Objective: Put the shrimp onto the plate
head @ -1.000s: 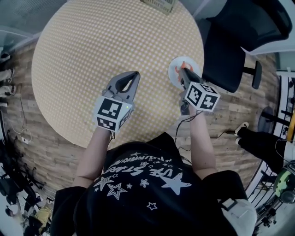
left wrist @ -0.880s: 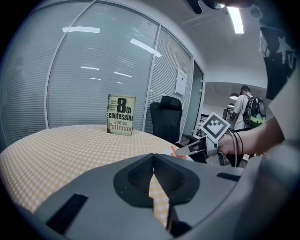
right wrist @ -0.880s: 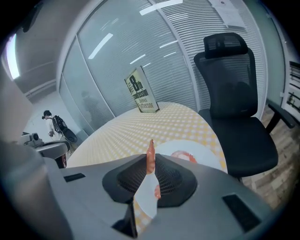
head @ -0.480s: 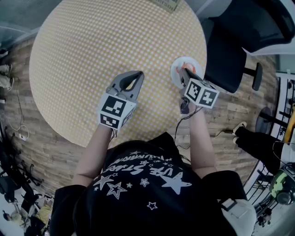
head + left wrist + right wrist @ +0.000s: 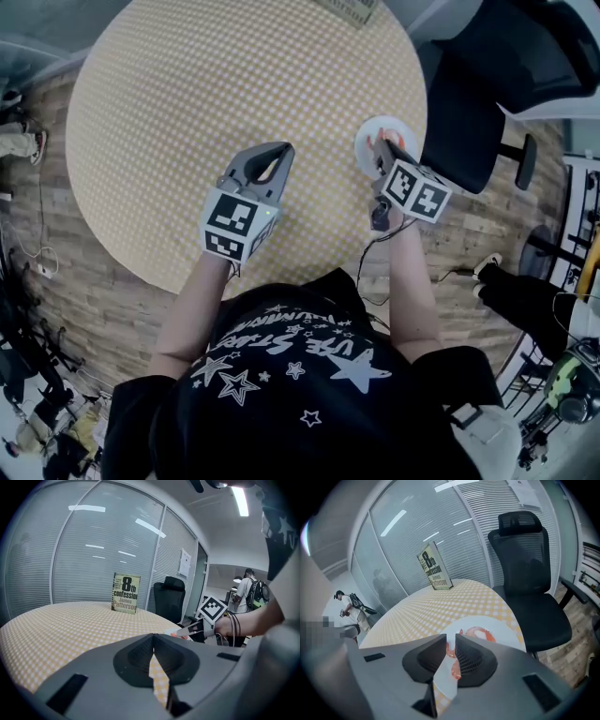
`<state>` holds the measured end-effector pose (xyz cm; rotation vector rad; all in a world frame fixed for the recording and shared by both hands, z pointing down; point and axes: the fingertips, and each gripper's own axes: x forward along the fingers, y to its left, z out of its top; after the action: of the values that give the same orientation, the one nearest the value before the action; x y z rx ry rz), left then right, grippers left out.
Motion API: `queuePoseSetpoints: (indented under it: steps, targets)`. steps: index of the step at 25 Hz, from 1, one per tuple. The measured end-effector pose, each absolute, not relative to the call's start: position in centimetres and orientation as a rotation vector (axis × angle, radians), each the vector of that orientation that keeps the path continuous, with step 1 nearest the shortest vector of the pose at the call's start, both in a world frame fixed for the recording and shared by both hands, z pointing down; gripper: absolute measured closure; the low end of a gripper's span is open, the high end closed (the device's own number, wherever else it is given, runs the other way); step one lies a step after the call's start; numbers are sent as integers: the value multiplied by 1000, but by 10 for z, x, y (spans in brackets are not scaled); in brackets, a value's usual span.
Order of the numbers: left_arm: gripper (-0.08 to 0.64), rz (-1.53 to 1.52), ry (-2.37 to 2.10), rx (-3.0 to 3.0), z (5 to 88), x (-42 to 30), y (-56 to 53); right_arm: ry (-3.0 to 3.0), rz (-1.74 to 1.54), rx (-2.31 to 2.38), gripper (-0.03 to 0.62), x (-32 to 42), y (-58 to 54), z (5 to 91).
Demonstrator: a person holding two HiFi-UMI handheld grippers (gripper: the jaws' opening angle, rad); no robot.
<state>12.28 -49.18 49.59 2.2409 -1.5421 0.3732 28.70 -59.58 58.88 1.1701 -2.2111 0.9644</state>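
A white plate (image 5: 372, 129) sits at the right edge of the round checkered table (image 5: 187, 103). In the right gripper view the plate (image 5: 508, 631) carries one orange shrimp (image 5: 480, 633). My right gripper (image 5: 451, 637) hovers low over the plate's near side, shut on a second shrimp (image 5: 453, 662) that shows in the narrow gap between its jaws. In the head view the right gripper (image 5: 381, 150) covers part of the plate. My left gripper (image 5: 277, 150) rests over the middle of the table, shut and empty; its tips (image 5: 153, 635) meet.
A paperback book (image 5: 125, 593) stands upright at the table's far edge. A black office chair (image 5: 478, 103) is close beside the plate, just off the table's right edge. People stand in the background of both gripper views.
Almost nothing: the head view has drifted a little. The right gripper stays over the plate and the left gripper holds its place.
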Motion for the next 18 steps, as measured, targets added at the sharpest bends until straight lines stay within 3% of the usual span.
queuePoseSetpoints:
  steps: [18]
  targets:
    - [552,320,-1497,2328,466,90,-415,-2277,974,1300,526,260,-517,540]
